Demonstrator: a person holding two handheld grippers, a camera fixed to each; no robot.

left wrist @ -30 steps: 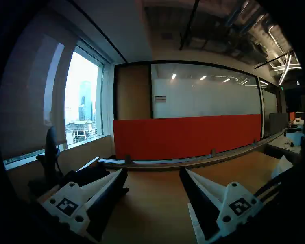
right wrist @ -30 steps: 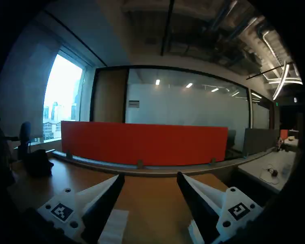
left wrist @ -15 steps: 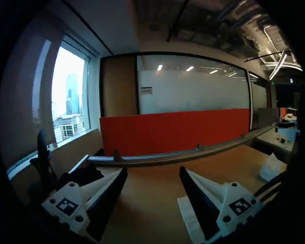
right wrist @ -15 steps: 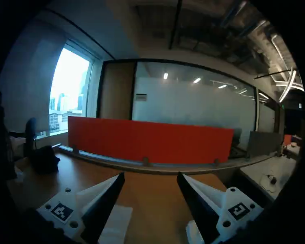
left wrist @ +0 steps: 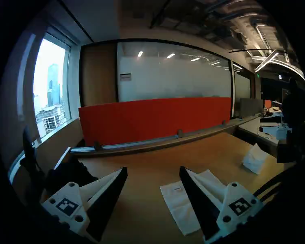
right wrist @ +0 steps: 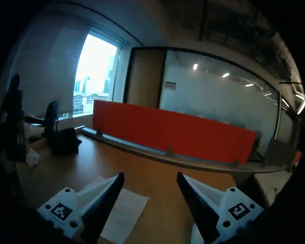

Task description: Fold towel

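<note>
Left gripper view shows the towel point(left wrist: 179, 203) lying flat, long axis pointing away; left gripper point(left wrist: 152, 169) and right gripper point(right wrist: 149, 175) gape wide, empty.

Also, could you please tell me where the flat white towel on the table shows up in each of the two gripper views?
Left gripper view: the flat white towel lies lower centre-right on the wooden table, partly behind a finger of the left tongs.
Right gripper view: the towel lies lower centre-left, partly behind a finger of the right tongs.
Shared landmark: the red desk partition beyond it.
</note>
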